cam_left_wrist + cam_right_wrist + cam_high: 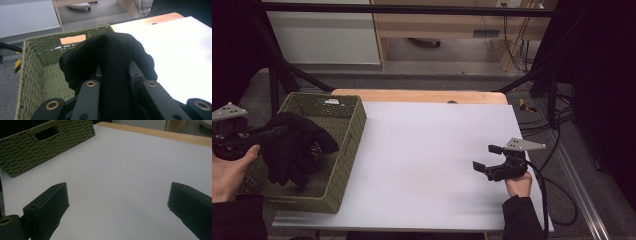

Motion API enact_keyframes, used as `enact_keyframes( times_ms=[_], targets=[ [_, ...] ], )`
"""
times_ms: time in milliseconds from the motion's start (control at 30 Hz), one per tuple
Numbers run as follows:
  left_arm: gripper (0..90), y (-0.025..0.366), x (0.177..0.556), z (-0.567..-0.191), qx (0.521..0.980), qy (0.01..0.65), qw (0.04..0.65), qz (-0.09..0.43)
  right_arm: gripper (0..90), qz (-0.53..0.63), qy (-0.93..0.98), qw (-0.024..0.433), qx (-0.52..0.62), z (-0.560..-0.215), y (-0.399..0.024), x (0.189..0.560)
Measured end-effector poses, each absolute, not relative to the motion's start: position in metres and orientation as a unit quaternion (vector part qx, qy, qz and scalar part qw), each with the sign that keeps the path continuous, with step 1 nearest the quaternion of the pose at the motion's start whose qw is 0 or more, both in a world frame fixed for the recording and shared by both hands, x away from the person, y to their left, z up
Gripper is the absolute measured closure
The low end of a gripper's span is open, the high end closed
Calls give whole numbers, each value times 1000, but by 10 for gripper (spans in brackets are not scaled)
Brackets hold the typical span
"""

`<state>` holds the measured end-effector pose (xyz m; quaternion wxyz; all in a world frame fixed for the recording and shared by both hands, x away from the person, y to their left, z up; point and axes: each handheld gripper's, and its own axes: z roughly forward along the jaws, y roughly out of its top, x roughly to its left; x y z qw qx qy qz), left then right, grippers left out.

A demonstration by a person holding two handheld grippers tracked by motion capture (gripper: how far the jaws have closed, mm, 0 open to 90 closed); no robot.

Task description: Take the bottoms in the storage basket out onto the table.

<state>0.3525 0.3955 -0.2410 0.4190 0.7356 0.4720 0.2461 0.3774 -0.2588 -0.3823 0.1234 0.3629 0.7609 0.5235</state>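
Cloth: black, bunched, hanging over the green basket, lifted clear of the basket floor as far as can be told; folds drooping down inside the walls. In the left gripper view, draped straight up between the two black jaws and spilling over both sides.

Left gripper: clamped tight on the cloth, held by a hand at the far left edge of the high view, grey plate on top, jaws pointing right over the basket.

Basket: woven, olive green, rectangular, sitting on the left end of the table, partly overhanging the white top's left edge. Handle slot in the far wall seen in the left gripper view; from the right gripper view, an outer wall with a slot at upper left.

Right gripper: jaws wide apart, nothing between them, only bare white surface showing in the gap in its own view. Held low near the table's right edge, pointing left toward the basket, well apart from it.

Right hand: gripping from behind, dark sleeve coming in from the bottom.

Table: white top, wooden strip along the far edge.

Cable: black, trailing from the right gripper down past the table's right edge.
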Motion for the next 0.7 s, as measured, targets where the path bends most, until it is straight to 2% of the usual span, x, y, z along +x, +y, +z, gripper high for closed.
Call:
enact_keyframes(
  times_ms=[700],
  targets=[
    [759,389,353,-218,747,444,428,250,39,524,760,124,363,-382,-259,377]
  ],
)
